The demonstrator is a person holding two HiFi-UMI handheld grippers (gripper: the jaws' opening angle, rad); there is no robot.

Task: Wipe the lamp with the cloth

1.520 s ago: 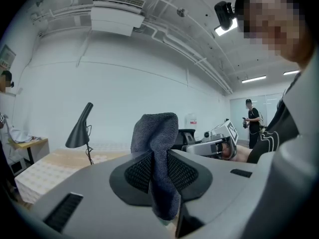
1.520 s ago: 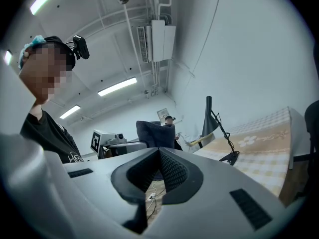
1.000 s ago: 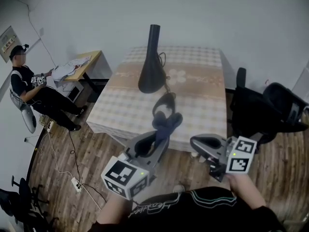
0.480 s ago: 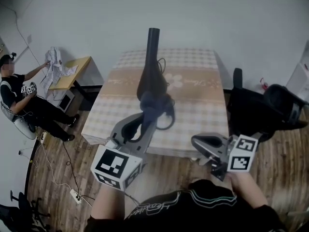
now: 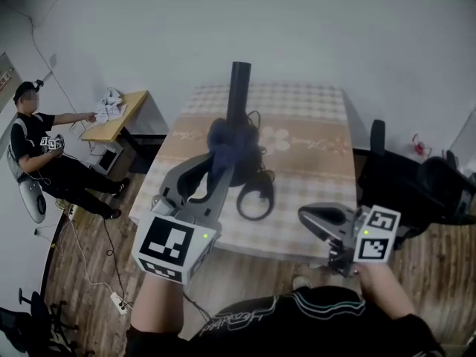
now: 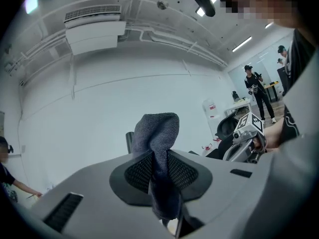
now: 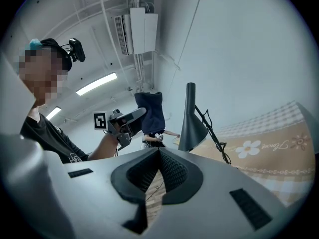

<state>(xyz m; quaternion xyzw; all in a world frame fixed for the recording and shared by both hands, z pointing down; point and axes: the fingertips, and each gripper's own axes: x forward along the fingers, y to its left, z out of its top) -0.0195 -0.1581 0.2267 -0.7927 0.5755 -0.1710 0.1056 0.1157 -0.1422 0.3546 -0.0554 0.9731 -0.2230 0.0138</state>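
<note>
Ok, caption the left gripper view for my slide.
Left claw clamped on the dark cloth, before a white wall.

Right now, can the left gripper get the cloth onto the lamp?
Probably yes. The left gripper is shut on the cloth, raised close beside the lamp; the right gripper view shows only open air between them. The right gripper hangs low, clear of the path.

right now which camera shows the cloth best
The left gripper view: the cloth sits centre frame, clamped between the jaws, weave clear. The head view shows a dark bundle in front of the lamp; the right gripper view shows it small and distant.
</note>
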